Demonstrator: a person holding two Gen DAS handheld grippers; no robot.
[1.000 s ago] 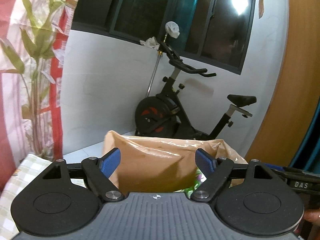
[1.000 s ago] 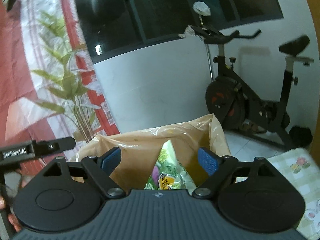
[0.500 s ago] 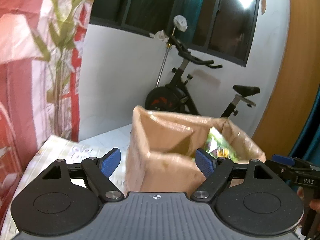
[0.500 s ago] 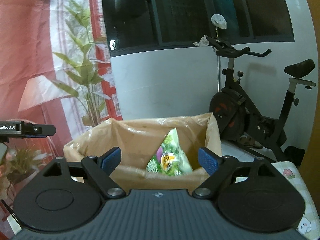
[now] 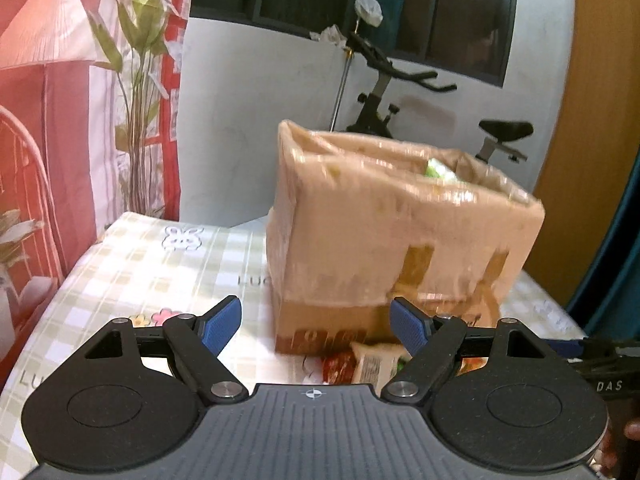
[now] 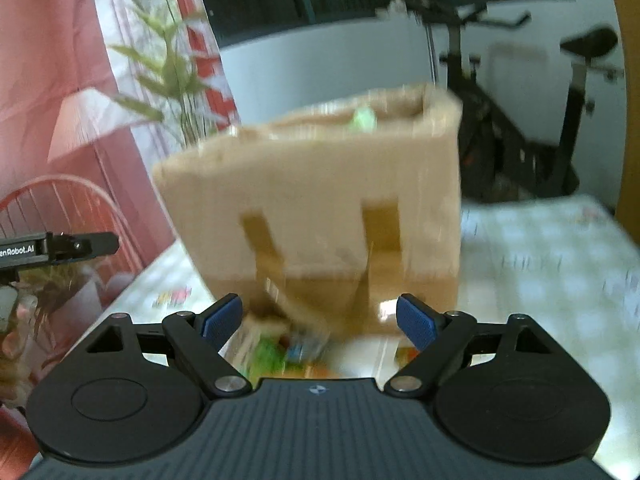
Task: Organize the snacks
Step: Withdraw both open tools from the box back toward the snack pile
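Both claws, the left gripper (image 5: 316, 324) and the right gripper (image 6: 318, 322), had been lowered from above the tall plastic-lined brown cardboard box (image 5: 400, 232) to its base, jaws spread and empty. Loose colourful snack packets (image 5: 372, 362) were brought into view just ahead of the blue pads, so a pickup seemed next; one green packet (image 5: 438, 168) already sat inside the box.

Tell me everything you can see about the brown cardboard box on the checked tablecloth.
The brown cardboard box stands upright on the checked tablecloth, open at the top. Glossy clear plastic lines it and folds down over its outer walls, stopping short of the base. Darker brown strips show on its front. A green snack packet pokes above the rim. More snack packets lie at its foot. Neither gripper touches it.
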